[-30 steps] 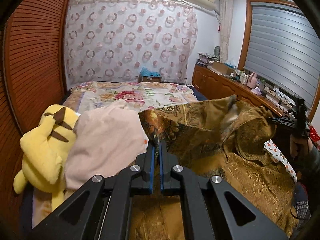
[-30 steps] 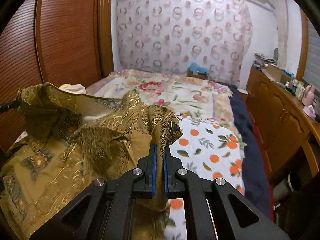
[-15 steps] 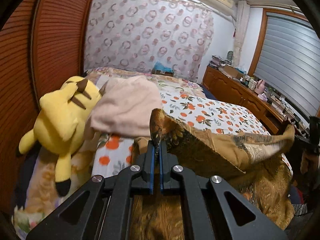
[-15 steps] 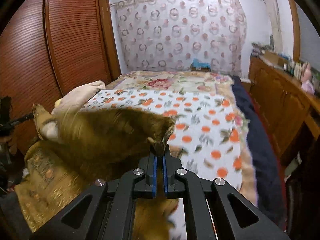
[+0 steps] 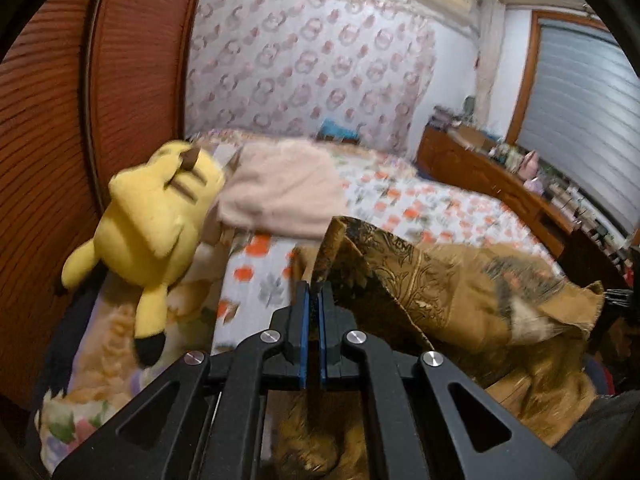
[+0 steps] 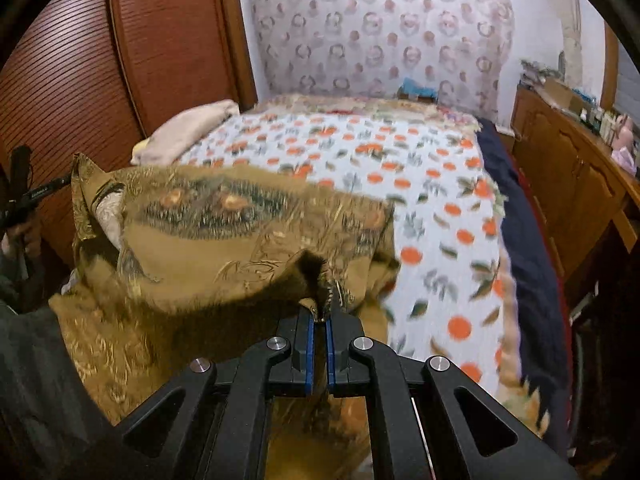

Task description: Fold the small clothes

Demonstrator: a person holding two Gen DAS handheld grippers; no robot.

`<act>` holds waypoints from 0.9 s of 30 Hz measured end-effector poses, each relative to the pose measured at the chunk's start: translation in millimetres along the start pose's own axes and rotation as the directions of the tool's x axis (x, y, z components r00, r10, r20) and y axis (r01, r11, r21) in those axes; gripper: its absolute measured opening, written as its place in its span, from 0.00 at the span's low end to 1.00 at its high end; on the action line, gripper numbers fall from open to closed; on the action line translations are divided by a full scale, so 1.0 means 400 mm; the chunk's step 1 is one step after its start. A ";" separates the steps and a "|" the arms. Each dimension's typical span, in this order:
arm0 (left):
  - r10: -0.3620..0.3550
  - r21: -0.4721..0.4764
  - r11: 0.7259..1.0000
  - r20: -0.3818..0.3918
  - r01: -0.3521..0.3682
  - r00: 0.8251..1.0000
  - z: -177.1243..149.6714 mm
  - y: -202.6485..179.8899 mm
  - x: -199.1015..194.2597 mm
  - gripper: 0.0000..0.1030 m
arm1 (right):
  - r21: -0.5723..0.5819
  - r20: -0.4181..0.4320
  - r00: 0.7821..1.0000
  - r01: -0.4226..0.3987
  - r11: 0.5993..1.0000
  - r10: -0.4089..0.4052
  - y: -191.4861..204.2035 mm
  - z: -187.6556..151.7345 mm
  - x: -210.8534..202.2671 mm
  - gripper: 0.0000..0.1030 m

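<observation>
A golden-brown patterned garment (image 5: 448, 280) hangs between my two grippers over the near end of the bed. My left gripper (image 5: 313, 292) is shut on one corner of it. My right gripper (image 6: 319, 314) is shut on another corner of the garment (image 6: 248, 232). The cloth stretches across in front of me, with its lower part bunched on the bed edge. The right gripper also shows in the left wrist view (image 5: 616, 300) at the far right, and the left gripper shows in the right wrist view (image 6: 24, 196) at the far left.
A yellow plush toy (image 5: 156, 216) lies at the left by the wooden wardrobe (image 5: 60, 120). A folded pink cloth (image 5: 280, 196) lies beside it on the orange-dotted bedspread (image 6: 440, 200). A wooden sideboard (image 6: 572, 168) runs along the right.
Both grippers have lowered and pulled back toward the near bed edge. The garment has dropped from a raised spread to a lower, flatter stretch over the bedspread.
</observation>
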State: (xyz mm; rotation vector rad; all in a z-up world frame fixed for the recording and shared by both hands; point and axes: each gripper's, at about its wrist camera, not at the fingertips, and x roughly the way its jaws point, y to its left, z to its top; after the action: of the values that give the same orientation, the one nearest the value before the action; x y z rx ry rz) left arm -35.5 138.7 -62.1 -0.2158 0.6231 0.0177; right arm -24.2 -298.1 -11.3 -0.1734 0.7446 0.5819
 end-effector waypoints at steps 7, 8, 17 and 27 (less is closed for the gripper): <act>0.016 0.006 1.000 -0.064 -0.016 0.998 -0.056 0.011 0.041 0.05 | 0.012 -0.057 0.998 0.025 1.000 -0.024 -0.005 -0.008 0.033 0.04; 0.015 0.011 1.000 -0.066 -0.014 0.998 -0.056 0.012 0.040 0.06 | 0.002 -0.053 0.998 0.029 1.000 -0.029 -0.004 -0.001 0.027 0.04; 0.076 0.043 0.996 -0.039 -0.075 0.996 -0.018 0.034 0.018 0.79 | -0.072 -0.026 0.987 0.155 0.985 -0.158 -0.015 0.047 -0.028 0.50; 0.087 0.104 0.991 0.021 -0.088 0.996 0.102 0.023 0.036 0.79 | -0.066 0.042 0.964 0.265 0.962 -0.262 -0.057 0.104 -0.086 0.50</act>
State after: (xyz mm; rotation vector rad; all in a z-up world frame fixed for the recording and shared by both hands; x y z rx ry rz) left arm -0.8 155.5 -40.0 -0.0865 0.6154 0.0711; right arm -7.2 -317.4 41.4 -0.3228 0.6561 0.3563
